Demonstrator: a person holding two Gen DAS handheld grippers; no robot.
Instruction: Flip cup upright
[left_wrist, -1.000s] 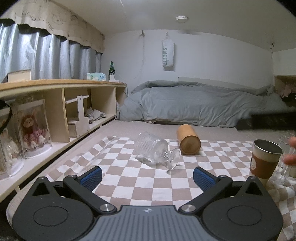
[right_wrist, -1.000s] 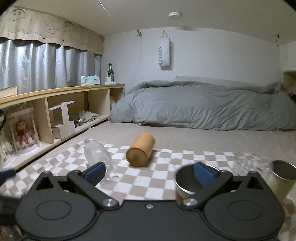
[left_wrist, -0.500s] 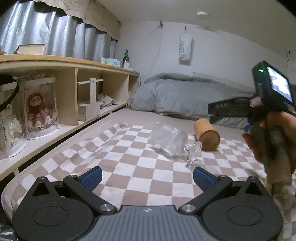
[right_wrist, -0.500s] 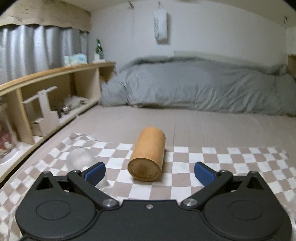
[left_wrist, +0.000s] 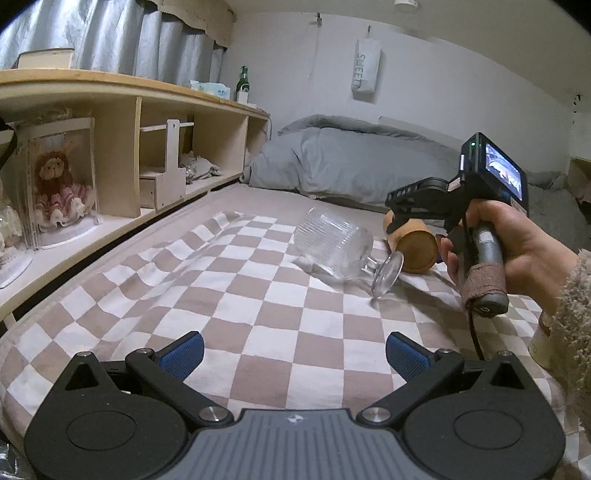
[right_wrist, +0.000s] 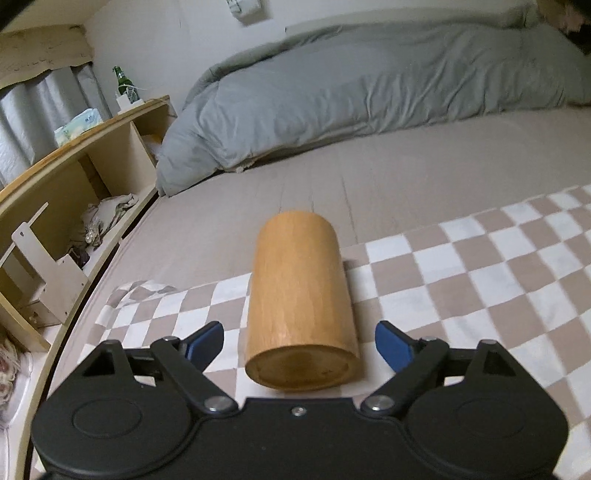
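Smooth wooden cup (right_wrist: 301, 302), ribbed clear glass goblet (left_wrist: 334, 251)

The wooden cup (right_wrist: 301, 314) is lying on its side on the checked cloth (left_wrist: 258, 325), its closed base facing the right hand-held gripper (right_wrist: 298, 347), whose fingers are standing apart on either side of that end. The glass goblet (left_wrist: 343, 254) is lying tipped over just left of the wooden cup, foot toward it. The left hand-held gripper (left_wrist: 293, 354) is sitting well in front of both. The shelf unit (left_wrist: 122, 155) is running along the left, and the duvet (right_wrist: 369, 96) is lying behind the cloth.
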